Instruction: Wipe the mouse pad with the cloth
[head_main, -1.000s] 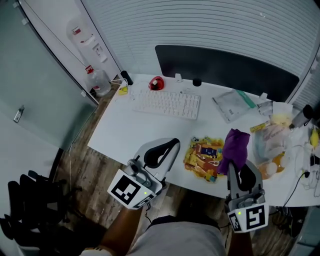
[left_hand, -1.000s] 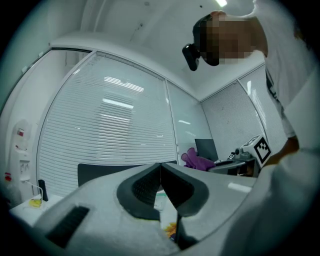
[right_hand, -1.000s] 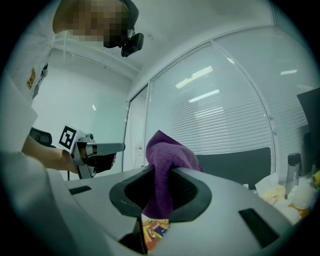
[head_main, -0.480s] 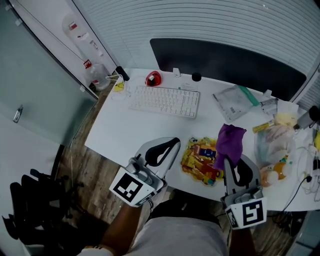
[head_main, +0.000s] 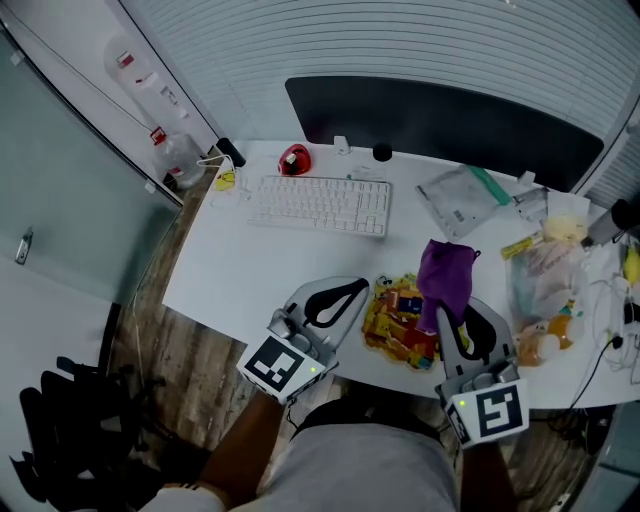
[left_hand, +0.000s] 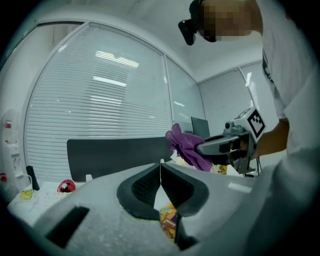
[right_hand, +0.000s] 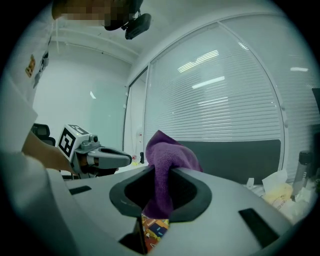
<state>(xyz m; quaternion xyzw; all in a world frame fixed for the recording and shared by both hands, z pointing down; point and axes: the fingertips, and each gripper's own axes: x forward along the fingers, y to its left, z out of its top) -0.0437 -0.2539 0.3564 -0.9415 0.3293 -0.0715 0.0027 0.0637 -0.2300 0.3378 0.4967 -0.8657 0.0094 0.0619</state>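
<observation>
The mouse pad (head_main: 398, 318), printed in bright yellow, orange and blue, lies near the white desk's front edge. A purple cloth (head_main: 443, 278) is pinched in my right gripper (head_main: 446, 325), which hovers at the pad's right side; the cloth bunches up above the jaws (right_hand: 165, 160). The pad's print shows below those jaws (right_hand: 152, 230). My left gripper (head_main: 352, 291) is shut with nothing in it, just left of the pad; the pad (left_hand: 168, 220) peeks out under its jaws. From the left gripper view, the cloth (left_hand: 187, 147) and the right gripper (left_hand: 220, 146) appear to the right.
A white keyboard (head_main: 320, 205) lies at the desk's (head_main: 230, 270) middle back, a red mouse (head_main: 294, 158) behind it. A plastic pouch (head_main: 460, 200), bags and cables (head_main: 560, 290) crowd the right side. A dark screen panel (head_main: 440, 120) runs along the rear.
Both grippers have drifted slightly toward each other over the pad; the right one has carried the purple cloth a little leftward, onto the pad's right edge.
</observation>
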